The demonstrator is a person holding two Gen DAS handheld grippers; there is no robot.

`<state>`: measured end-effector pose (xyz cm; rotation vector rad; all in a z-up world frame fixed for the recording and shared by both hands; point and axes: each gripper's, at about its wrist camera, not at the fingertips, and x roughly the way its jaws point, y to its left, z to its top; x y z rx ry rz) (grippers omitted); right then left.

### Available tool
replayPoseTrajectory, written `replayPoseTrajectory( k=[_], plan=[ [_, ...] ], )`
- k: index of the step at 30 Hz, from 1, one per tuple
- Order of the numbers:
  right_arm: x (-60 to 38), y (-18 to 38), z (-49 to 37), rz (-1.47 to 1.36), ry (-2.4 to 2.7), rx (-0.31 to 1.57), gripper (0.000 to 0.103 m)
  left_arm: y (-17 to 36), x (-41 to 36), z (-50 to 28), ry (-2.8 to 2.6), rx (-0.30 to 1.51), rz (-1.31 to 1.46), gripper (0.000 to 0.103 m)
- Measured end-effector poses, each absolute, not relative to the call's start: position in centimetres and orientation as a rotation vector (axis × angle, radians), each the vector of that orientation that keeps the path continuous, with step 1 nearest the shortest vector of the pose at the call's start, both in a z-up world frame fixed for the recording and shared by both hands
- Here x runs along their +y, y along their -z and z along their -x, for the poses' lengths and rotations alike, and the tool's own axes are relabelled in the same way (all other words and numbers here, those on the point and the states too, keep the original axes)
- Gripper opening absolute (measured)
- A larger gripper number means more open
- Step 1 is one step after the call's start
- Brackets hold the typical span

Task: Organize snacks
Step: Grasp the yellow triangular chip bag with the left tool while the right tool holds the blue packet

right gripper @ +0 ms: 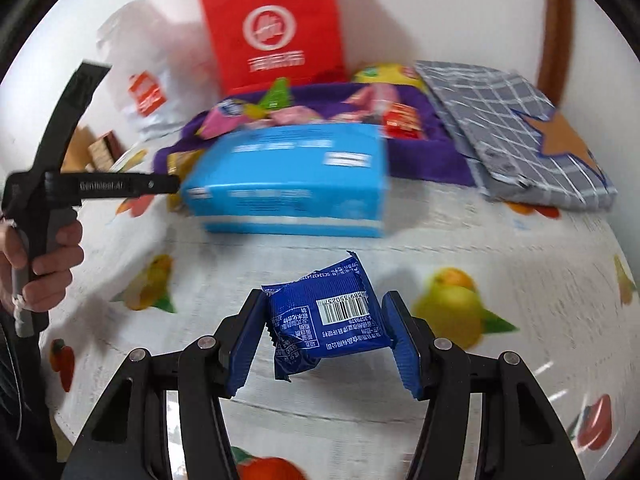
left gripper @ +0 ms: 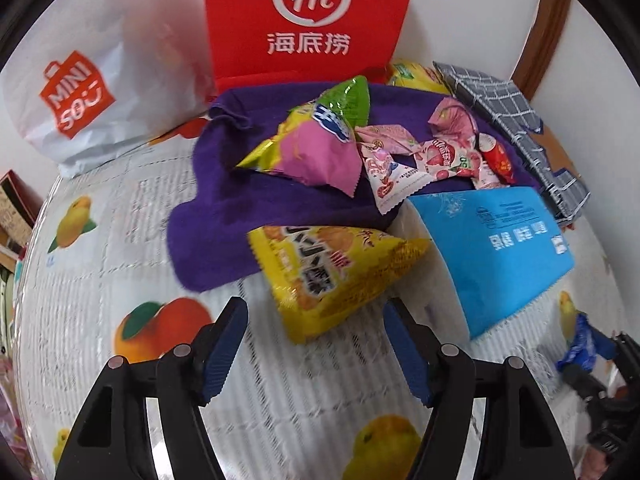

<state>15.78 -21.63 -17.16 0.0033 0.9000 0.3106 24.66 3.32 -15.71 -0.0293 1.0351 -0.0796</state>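
Observation:
My right gripper (right gripper: 324,300) is shut on a dark blue snack packet (right gripper: 328,320) with a barcode, held above the fruit-print tablecloth (right gripper: 460,240). The same packet (left gripper: 584,336) shows at the left wrist view's lower right edge. My left gripper (left gripper: 316,308) is open, and nothing sits between its pads. A yellow triangular snack packet (left gripper: 332,276) lies just beyond its fingertips, partly on a purple cloth (left gripper: 224,216). Several pink, green and red snack packets (left gripper: 360,148) are piled on that cloth. A hand (right gripper: 44,272) holds the left gripper's handle at the right wrist view's left side.
A light blue box (right gripper: 288,184) lies in front of the cloth. A red paper bag (left gripper: 308,16) and a white shopping bag (left gripper: 92,92) stand at the back by the wall. A grey checked pouch (right gripper: 512,128) lies at the right. Small boxes (left gripper: 16,204) sit beyond the table's left edge.

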Motion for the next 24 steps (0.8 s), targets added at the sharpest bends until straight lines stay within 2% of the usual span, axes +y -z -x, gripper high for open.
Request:
replayPoseTrajectory(
  k=[5, 7, 9, 24],
  plan=[
    [-23.7, 18.2, -16.2, -0.037, -0.285, 0.915, 0.059, 17.1, 2.3, -26.1, 0.064, 1.038, 0.002, 0.068],
    [-23.9, 18.4, -16.3, -0.042, -0.279, 0.914, 0.059, 17.0, 2.6, -26.1, 0.08, 1.031, 0.026, 0.06],
    [-24.3, 18.5, -16.3, -0.055, -0.279, 0.915, 0.059, 16.8, 2.8, -25.8, 0.088, 1.037, 0.028, 0.039],
    [-22.5, 19.0, -16.5, -0.034, -0.225, 0.935, 0.06, 15.3, 5.1, -16.8, 0.16, 1.051, 0.115, 0.036]
  ],
)
